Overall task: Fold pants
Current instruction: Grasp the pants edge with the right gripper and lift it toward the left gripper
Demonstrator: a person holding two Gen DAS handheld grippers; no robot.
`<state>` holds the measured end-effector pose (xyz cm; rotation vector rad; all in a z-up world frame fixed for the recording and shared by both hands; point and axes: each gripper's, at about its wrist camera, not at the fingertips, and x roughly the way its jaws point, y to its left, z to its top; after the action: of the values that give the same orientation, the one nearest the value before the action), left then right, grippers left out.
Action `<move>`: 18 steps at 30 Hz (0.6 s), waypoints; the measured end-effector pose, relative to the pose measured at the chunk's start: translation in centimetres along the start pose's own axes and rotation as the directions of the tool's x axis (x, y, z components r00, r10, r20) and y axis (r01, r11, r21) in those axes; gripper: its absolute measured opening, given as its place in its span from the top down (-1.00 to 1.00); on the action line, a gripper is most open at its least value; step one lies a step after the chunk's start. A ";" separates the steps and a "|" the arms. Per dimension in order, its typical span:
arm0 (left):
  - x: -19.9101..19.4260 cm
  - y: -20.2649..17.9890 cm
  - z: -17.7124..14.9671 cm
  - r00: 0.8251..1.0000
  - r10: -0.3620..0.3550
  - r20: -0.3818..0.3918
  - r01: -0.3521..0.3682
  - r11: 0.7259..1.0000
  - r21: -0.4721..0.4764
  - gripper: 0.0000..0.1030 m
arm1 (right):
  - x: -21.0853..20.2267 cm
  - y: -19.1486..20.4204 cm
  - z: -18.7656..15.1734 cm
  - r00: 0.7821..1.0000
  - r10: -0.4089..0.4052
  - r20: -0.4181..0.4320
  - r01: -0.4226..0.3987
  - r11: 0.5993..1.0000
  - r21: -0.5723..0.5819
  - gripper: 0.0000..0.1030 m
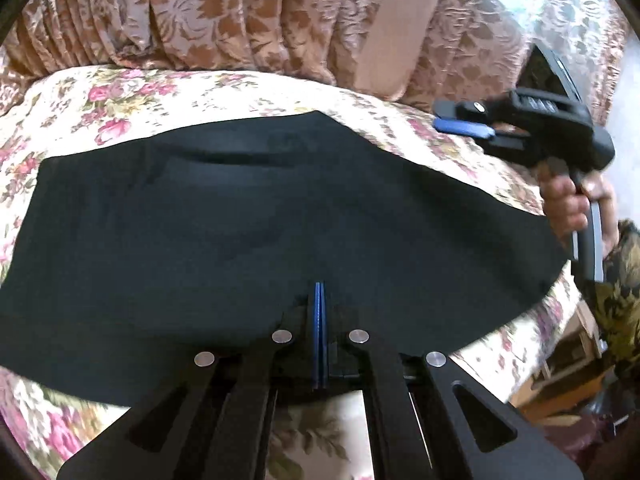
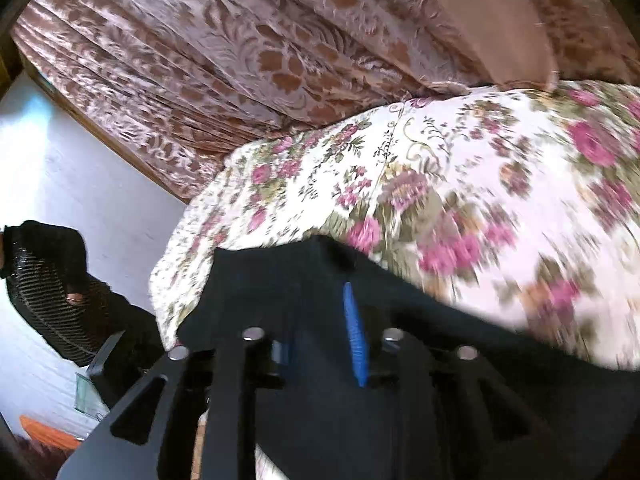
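Left gripper, lower centre: jaws were shut over the black pants. Right gripper, upper right: slightly open, empty.

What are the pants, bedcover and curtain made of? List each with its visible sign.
Pants: matte black woven or knit cloth, probably; no sheen, soft shallow creases.
Bedcover: printed cotton-like fabric; flat rose pattern on cream.
Curtain: velvety or jacquard textile, seemingly; raised shiny floral relief, heavy pleats.

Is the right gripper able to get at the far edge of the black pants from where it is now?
Probably yes: the right gripper hangs over bare floral cover beside the black pants, nothing between.
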<state>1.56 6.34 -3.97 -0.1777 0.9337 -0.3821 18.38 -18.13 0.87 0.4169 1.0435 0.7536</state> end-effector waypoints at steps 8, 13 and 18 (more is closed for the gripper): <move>1.6 1.3 -0.4 0.999 -0.049 -0.023 0.048 0.997 -0.054 1.00 | 8.7 1.9 0.8 0.974 0.002 -0.226 -0.041 0.984 -0.170 0.13; 1.5 1.7 -0.6 0.997 -0.080 -0.018 0.079 0.995 -0.069 1.00 | 8.9 3.3 -1.9 0.945 0.012 -0.328 -0.120 0.942 -0.313 -0.11; 1.6 1.6 -0.6 0.996 -0.085 -0.019 0.084 0.994 -0.071 1.00 | 8.6 0.6 0.4 0.950 0.084 -0.300 -0.146 0.971 -0.189 -0.24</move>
<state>2.35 7.23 -5.98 -0.2782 0.9641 -0.4303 21.03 -11.43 -3.87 0.1889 1.2065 1.0429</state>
